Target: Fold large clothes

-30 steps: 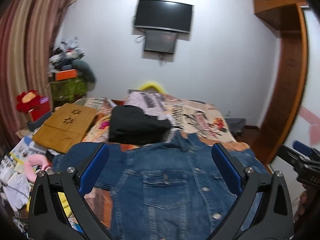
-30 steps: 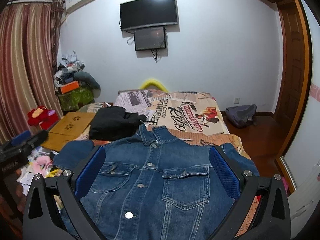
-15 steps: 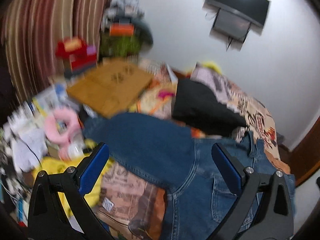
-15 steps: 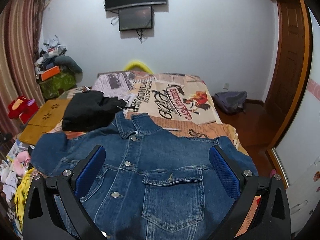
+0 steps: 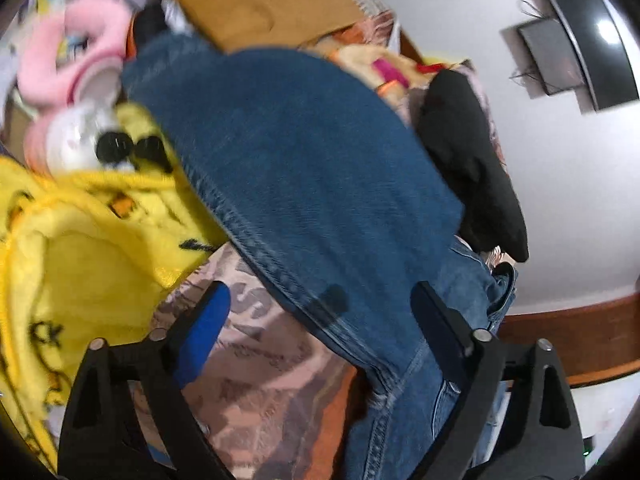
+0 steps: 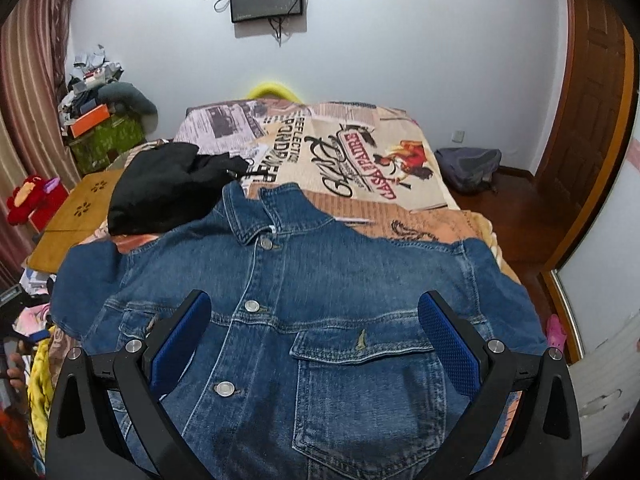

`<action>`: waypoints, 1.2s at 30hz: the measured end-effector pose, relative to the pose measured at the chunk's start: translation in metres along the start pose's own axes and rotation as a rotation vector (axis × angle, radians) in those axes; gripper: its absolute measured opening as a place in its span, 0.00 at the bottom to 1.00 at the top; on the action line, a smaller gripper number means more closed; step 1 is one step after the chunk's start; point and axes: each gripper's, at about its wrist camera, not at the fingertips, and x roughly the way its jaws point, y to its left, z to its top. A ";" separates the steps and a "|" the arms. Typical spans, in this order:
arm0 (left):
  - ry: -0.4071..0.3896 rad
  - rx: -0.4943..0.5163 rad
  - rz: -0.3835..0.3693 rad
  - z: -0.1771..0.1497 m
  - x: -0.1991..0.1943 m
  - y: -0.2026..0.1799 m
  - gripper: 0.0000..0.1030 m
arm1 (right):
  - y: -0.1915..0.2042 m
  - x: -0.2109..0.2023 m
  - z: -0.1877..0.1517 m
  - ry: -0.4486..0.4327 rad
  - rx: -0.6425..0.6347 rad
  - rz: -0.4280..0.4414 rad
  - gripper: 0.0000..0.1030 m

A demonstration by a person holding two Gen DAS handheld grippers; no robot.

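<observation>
Gaping L tool (image 5: 316, 308) over jacket sleeve (image 5: 288, 152)

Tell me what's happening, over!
Left gripper open above jacket sleeve. Right gripper open over denim jacket, spread flat, unfolded. Black garment lying beside collar.

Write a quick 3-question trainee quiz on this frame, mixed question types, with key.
1. True or false: the left gripper is shut on the denim jacket.
2. What lies beside the jacket's collar? A) black garment B) towel C) pillow
3. Fill in: the jacket lies front side ___ on the bed.

Key: 1 false, both it and the right gripper are open, holding nothing. 2 A. 3 up, its buttons show.
</observation>
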 end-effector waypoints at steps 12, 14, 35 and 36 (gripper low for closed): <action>-0.036 -0.075 0.007 0.043 0.023 0.027 0.56 | 0.000 0.013 0.000 0.045 0.012 -0.016 1.00; -0.068 -0.040 0.040 0.044 0.017 0.018 0.43 | -0.002 0.012 0.001 0.046 0.016 -0.016 1.00; -0.332 0.681 0.017 -0.046 -0.043 -0.222 0.08 | -0.005 -0.003 0.003 -0.013 -0.035 -0.013 1.00; -0.282 0.707 -0.009 -0.058 -0.034 -0.230 0.08 | -0.008 -0.001 0.001 -0.001 -0.032 -0.011 1.00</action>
